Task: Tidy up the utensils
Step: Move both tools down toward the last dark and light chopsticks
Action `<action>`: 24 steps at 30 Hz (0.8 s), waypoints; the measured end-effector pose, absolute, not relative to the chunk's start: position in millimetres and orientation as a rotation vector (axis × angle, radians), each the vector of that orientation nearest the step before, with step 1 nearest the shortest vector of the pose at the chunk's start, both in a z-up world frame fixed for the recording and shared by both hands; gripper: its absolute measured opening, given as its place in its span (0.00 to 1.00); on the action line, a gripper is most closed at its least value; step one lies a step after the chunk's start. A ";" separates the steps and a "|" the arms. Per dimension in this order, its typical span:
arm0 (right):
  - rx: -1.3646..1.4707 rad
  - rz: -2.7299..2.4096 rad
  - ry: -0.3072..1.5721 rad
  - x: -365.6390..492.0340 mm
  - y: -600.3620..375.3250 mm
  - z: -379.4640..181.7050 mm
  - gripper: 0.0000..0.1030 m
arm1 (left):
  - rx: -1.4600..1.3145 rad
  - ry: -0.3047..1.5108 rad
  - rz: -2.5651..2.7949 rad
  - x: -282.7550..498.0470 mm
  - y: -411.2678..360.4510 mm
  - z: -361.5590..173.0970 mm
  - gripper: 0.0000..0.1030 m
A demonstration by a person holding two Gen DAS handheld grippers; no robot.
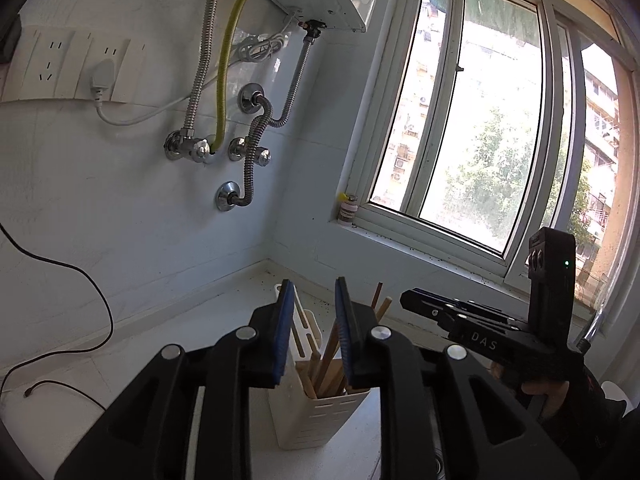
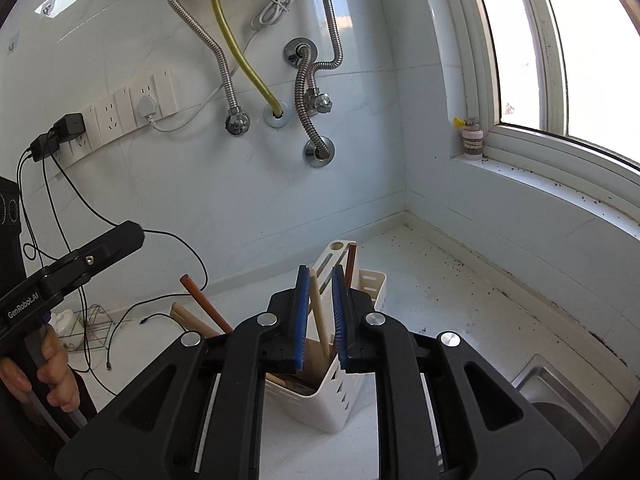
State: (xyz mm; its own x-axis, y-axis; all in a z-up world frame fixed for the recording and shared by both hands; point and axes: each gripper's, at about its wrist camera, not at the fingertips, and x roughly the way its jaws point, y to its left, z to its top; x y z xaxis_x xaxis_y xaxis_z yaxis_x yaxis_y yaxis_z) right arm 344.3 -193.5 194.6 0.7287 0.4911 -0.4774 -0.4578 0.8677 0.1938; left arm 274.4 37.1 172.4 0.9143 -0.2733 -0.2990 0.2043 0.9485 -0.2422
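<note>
A white slotted utensil holder [image 1: 316, 412] stands on the pale counter with several wooden chopsticks [image 1: 329, 350] upright in it. My left gripper [image 1: 314, 292] hovers just above and in front of it, open, with the holder and sticks showing through the gap and neither pad touching them. In the right wrist view my right gripper [image 2: 320, 278] is over the same holder [image 2: 340, 400]. One light chopstick [image 2: 320, 316] stands between its blue pads with space on the right side, so the pads do not press it. Other sticks [image 2: 200, 304] lean out to the left.
A steel sink [image 2: 560, 392] lies at the right. The corner wall carries metal hoses and valves [image 2: 308, 92], sockets and trailing black cables [image 2: 80, 208]. A small bottle [image 2: 472, 140] stands on the window sill. A wire rack [image 2: 92, 320] sits at the left.
</note>
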 end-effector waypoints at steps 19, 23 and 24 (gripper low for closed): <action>0.019 0.661 0.613 262.5 -168.8 150.2 0.27 | -0.182 0.766 -0.101 136.3 95.7 16.0 0.36; 0.004 0.633 0.736 255.2 -150.0 111.1 0.27 | -0.125 0.821 -0.152 117.1 89.4 0.6 0.36; 0.014 0.628 0.772 255.0 -146.4 100.5 0.27 | -0.112 0.832 -0.167 112.5 87.1 -2.7 0.36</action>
State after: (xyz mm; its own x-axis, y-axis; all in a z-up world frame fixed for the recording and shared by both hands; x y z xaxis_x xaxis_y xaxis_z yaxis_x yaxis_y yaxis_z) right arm 255.0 -146.4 100.5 0.5444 0.5348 -0.6463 -0.5247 0.8182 0.2351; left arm 112.5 87.1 -2.7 0.6610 -0.1915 -0.7255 0.1040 0.9809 -0.1641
